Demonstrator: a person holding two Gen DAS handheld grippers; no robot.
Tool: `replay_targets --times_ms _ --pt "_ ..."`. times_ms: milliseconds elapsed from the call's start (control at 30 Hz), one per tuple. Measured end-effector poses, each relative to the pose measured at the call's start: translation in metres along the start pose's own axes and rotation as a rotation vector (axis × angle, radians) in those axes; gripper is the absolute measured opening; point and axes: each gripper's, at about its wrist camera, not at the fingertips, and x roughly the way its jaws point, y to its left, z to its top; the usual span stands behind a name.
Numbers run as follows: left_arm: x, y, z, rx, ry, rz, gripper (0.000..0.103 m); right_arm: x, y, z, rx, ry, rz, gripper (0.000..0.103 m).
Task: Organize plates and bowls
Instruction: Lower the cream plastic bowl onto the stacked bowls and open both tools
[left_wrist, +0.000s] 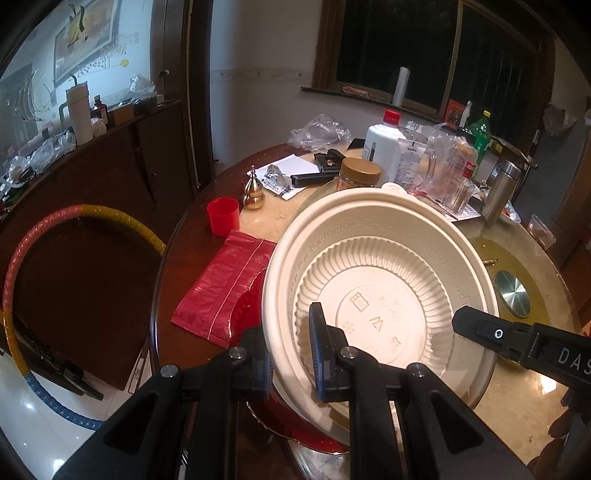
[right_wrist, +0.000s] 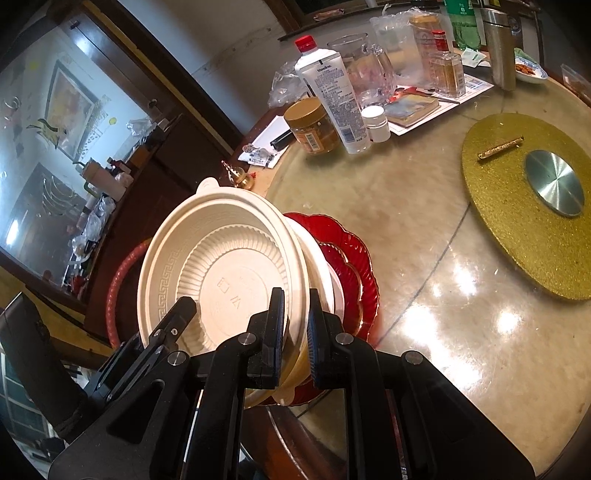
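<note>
A cream plastic bowl (left_wrist: 380, 280) with a ribbed inside is held tilted above a red scalloped glass plate (right_wrist: 354, 266) at the table's near edge. My left gripper (left_wrist: 291, 354) is shut on the bowl's left rim, one finger inside and one outside. My right gripper (right_wrist: 297, 328) is shut on the bowl's right rim (right_wrist: 295, 295); its finger shows in the left wrist view (left_wrist: 476, 325). Under the top bowl (right_wrist: 221, 273), another cream bowl and a yellowish one are nested on the red plate.
A red cup (left_wrist: 222, 215), a brass gourd (left_wrist: 253, 192) and a red bag (left_wrist: 225, 284) lie left. Jars, a lotion bottle (right_wrist: 332, 99) and a glass pitcher (right_wrist: 365, 70) crowd the back. A gold turntable (right_wrist: 528, 199) sits right. A hoop (left_wrist: 22, 258) leans by a cabinet.
</note>
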Motion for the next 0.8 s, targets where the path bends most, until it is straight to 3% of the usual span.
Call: replay_targets --times_ms 800 --pt "0.004 0.011 0.000 -0.017 0.011 0.022 0.015 0.012 0.014 0.002 -0.034 0.029 -0.019 0.011"
